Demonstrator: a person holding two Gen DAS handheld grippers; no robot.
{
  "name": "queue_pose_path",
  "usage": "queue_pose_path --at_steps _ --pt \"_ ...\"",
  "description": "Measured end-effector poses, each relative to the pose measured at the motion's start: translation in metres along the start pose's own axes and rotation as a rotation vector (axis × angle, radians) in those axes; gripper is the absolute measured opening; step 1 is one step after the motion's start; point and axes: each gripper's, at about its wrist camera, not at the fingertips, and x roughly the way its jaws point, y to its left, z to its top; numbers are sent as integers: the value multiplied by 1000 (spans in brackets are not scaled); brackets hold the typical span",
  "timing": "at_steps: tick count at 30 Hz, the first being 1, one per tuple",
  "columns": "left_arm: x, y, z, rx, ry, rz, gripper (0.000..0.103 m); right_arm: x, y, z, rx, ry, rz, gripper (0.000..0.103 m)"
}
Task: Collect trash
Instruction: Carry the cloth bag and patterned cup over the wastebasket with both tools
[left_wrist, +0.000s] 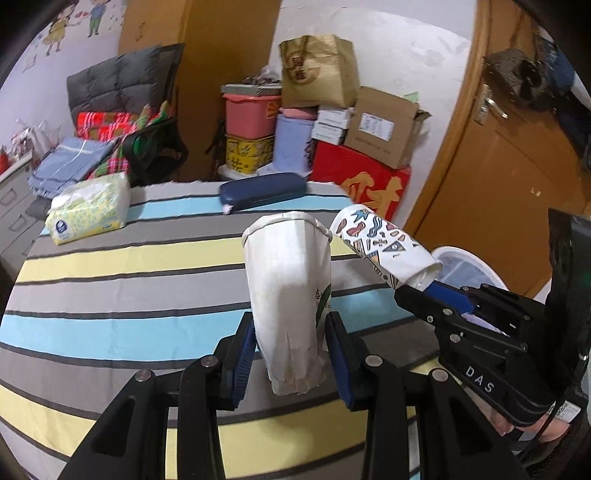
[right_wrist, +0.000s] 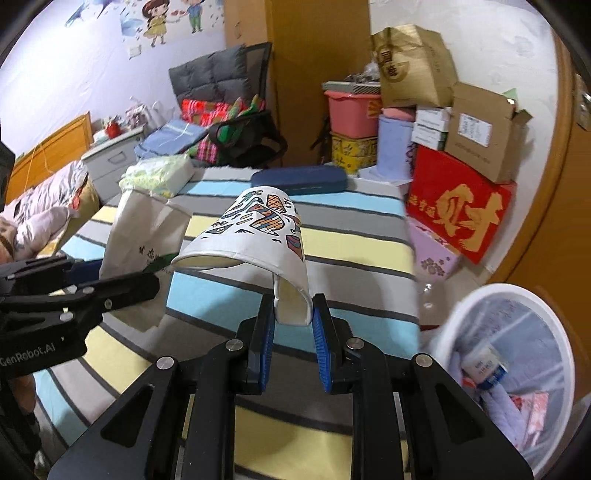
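We hold one piece of trash in each tool. The left gripper (left_wrist: 290, 341) is closed on the white paper bag (left_wrist: 288, 295), which stands up from the jaws with its long axis running away from the camera over the striped table (left_wrist: 110, 288). The right gripper (right_wrist: 293, 326) pinches the crushed rim of the patterned paper cup (right_wrist: 255, 236); the cup lies on its side, its base pointing away from us and its mouth toward the fingers.

The relation that matters now is the white bin (right_wrist: 517, 295): it stands beside the table's edge, below and to the right of the right gripper, so we judge that this hand is nearer and needs only a short swing to the right. The left hand must cross further.

Some things we cannot see well. The bin is cut by the edge of the view, and only some wrapped rubbish shows inside it. The far side of the cup is hidden, and we cannot tell how deep the bag sits between the left jaws.
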Motion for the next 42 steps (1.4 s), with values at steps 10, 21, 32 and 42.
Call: queue_pose_path --at_steps 10,21,32,42 --pt "-22 -55 -2 64 -36 -42 38 -32 -33 -12 70 -53 -61 21" --pt "-24 -122 -8 141 -39 -111 38 -66 -74 -34 138 -80 -149 21" --pt "7 -190 -18 208 12 -201 38 -91 -124 -64 220 -52 -284 21" --pt "41 -227 -22 234 67 -234 39 -91 -158 -84 275 13 -357 21"
